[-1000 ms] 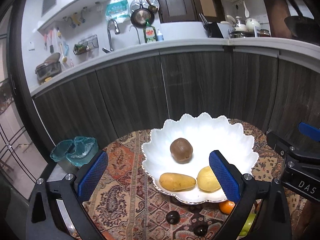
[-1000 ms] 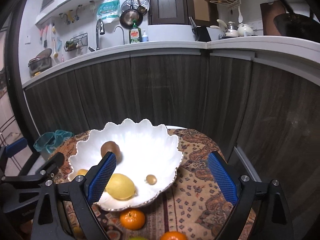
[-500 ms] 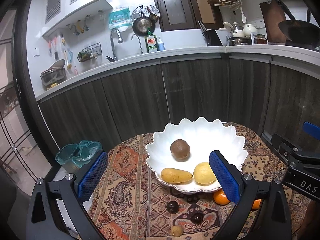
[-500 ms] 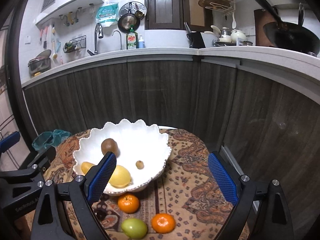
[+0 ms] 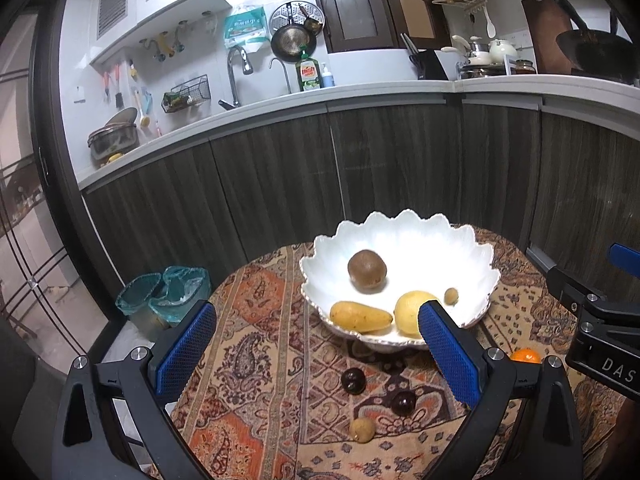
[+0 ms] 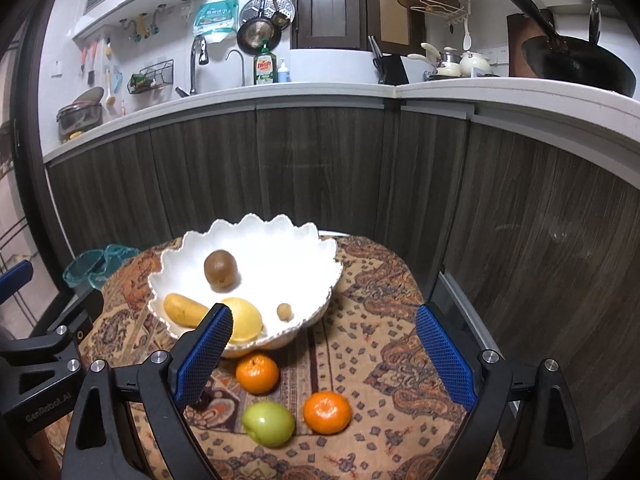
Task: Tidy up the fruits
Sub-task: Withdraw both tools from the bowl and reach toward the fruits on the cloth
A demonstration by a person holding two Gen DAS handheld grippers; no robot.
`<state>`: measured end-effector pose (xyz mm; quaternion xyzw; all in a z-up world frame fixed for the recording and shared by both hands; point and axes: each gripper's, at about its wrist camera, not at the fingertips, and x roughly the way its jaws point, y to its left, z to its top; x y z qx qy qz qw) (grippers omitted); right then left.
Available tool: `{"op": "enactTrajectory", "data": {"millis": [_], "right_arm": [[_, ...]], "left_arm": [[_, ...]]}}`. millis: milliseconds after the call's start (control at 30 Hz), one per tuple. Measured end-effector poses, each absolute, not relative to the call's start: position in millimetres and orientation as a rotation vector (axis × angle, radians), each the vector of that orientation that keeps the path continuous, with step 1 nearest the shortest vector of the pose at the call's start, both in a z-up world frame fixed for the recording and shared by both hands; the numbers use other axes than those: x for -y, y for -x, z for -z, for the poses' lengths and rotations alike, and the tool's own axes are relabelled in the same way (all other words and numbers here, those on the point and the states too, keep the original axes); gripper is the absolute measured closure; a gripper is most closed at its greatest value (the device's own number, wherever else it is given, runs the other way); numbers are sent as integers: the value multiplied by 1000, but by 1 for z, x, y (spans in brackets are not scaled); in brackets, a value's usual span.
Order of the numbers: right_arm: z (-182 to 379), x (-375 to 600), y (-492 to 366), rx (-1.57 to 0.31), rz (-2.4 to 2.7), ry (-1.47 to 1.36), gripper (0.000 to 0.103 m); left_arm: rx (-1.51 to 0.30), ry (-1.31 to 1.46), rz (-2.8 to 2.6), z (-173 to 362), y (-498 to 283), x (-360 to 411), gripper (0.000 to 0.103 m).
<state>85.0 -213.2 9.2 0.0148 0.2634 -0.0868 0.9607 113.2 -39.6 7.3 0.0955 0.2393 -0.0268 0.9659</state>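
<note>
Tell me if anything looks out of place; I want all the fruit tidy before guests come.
Nothing is spilled or damaged, but six fruits lie loose on the patterned cloth outside the white bowl: two oranges, a green fruit, two dark round fruits and a small tan one.

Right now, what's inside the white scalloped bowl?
The bowl holds four fruits: a brown kiwi, a yellow mango, a lemon and a small tan fruit. The right tool covers part of the lemon; anything beneath the fruits is hidden.
</note>
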Motion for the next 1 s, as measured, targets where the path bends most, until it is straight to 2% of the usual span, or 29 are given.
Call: {"op": "enactTrajectory", "data": {"millis": [600,1000], "right_arm": [[36,210,-85,-604,214,-4,9],[72,210,-91,-670,229,8,9]], "left_arm": [[-572,-175,45,52,-115,32,1],[-694,-200,81,97,-125,37,24]]}}
